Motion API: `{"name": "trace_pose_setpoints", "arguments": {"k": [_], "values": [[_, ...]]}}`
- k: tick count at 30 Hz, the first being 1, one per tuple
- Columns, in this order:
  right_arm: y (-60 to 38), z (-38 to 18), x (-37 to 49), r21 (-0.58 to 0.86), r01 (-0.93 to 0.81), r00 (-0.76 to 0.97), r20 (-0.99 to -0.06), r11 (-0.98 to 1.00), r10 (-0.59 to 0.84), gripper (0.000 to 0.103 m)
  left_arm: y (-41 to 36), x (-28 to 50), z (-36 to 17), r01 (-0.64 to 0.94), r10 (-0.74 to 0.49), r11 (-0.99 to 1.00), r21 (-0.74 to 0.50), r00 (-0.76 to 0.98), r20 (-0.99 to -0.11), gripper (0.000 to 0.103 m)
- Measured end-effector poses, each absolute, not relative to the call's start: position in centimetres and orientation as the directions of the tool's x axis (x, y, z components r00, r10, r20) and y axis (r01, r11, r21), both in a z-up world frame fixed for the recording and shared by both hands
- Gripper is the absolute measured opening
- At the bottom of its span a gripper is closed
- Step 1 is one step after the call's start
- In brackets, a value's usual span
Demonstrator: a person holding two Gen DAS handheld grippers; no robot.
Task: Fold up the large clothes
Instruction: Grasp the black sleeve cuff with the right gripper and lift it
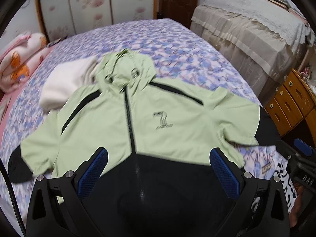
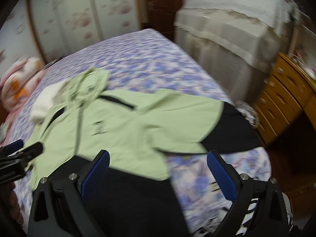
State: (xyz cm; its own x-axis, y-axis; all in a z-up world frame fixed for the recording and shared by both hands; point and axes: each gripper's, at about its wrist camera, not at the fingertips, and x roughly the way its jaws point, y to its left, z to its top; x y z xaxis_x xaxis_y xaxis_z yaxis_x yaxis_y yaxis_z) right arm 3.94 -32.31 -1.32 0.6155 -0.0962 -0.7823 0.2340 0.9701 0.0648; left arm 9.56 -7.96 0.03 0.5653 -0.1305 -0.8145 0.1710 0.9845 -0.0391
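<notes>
The light-green hooded jacket [image 1: 158, 122] is lying spread face-up across the middle of the floral bedsheet [image 1: 177, 45], hood toward the upper centre. The left gripper [image 1: 158, 169] and right gripper [image 2: 158, 169] are both hovering wide open, holding nothing. Folding is seemingly just starting; next, each should be pinching a sleeve edge.
</notes>
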Motion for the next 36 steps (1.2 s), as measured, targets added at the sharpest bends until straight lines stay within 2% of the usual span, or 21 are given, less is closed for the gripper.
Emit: {"name": "trace_pose_setpoints", "arguments": {"k": [4, 6, 8, 11, 14, 16, 21, 23, 24, 25, 27, 29, 31, 34, 36], "values": [[-39.0, -3.3, 4.6, 0.096, 0.388, 0.570, -0.806, 0.916, -0.157, 0.099, -11.6, 11.4, -0.7, 0.259, -0.199, 0.965, -0.043, 0.616, -0.762, 0.102], [-42.4, -4.8, 4.5, 0.156, 0.450, 0.555, -0.820, 0.879, -0.139, 0.099, -13.8, 12.3, -1.3, 0.297, -0.215, 0.955, -0.025, 0.627, -0.748, 0.102], [-45.5, -6.8, 4.3, 0.223, 0.513, 0.539, -0.835, 0.829, -0.110, 0.099, -15.7, 13.4, -2.3, 0.318, -0.202, 0.948, -0.003, 0.595, -0.778, 0.102], [-49.8, -10.5, 3.8, 0.328, 0.590, 0.537, -0.842, 0.738, -0.054, 0.098, -18.6, 15.1, -4.3, 0.368, -0.231, 0.929, -0.032, 0.511, -0.828, 0.102], [-52.9, -13.8, 3.7, 0.436, 0.622, 0.557, -0.830, 0.651, 0.024, 0.095, -20.2, 16.0, -6.0, 0.371, -0.244, 0.927, -0.060, 0.474, -0.846, 0.102], [-54.4, -16.0, 3.8, 0.513, 0.636, 0.579, -0.811, 0.577, 0.083, 0.089, -21.0, 16.4, -7.1, 0.377, -0.257, 0.922, -0.083, 0.439, -0.861, 0.102], [-56.1, -18.8, 4.4, 0.566, 0.674, 0.608, -0.790, 0.475, 0.078, 0.084, -21.7, 16.2, -7.9, 0.383, -0.240, 0.922, -0.060, 0.443, -0.864, 0.102], [-56.7, -18.7, 4.7, 0.560, 0.690, 0.614, -0.788, 0.459, 0.038, 0.074, -21.6, 16.0, -8.2, 0.387, -0.230, 0.921, -0.049, 0.437, -0.870, 0.102], [-57.0, -18.5, 5.0, 0.547, 0.699, 0.609, -0.793, 0.460, 0.016, 0.060, -21.4, 16.0, -8.2, 0.389, -0.230, 0.920, -0.050, 0.432, -0.872, 0.102], [-57.1, -18.0, 5.5, 0.524, 0.710, 0.599, -0.800, 0.470, -0.014, 0.035, -21.2, 15.9, -8.2, 0.390, -0.230, 0.919, -0.051, 0.428, -0.874, 0.102], [-57.3, -16.7, 6.5, 0.497, 0.712, 0.597, -0.801, 0.496, -0.054, 0.005, -20.5, 15.6, -8.0, 0.387, -0.220, 0.921, -0.035, 0.443, -0.869, 0.102], [-56.1, -13.8, 7.3, 0.486, 0.669, 0.643, -0.758, 0.563, -0.110, 0.005, -19.3, 15.1, -7.2, 0.363, -0.193, 0.932, -0.002, 0.491, -0.850, 0.102], [-52.3, -9.0, 8.6, 0.435, 0.550, 0.719, -0.681, 0.713, -0.139, 0.004, -17.7, 14.8, -6.5, 0.334, -0.179, 0.942, 0.010, 0.530, -0.829, 0.102], [-44.2, -4.1, 10.8, 0.370, 0.285, 0.800, -0.599, 0.884, -0.007, 0.004, -15.0, 14.5, -5.7, 0.274, -0.155, 0.962, 0.007, 0.565, -0.811, 0.102], [-38.6, -3.0, 12.0, 0.317, 0.121, 0.793, -0.601, 0.941, 0.100, 0.005, -12.7, 14.6, -5.7, 0.224, -0.143, 0.974, -0.016, 0.563, -0.814, 0.102]]}}
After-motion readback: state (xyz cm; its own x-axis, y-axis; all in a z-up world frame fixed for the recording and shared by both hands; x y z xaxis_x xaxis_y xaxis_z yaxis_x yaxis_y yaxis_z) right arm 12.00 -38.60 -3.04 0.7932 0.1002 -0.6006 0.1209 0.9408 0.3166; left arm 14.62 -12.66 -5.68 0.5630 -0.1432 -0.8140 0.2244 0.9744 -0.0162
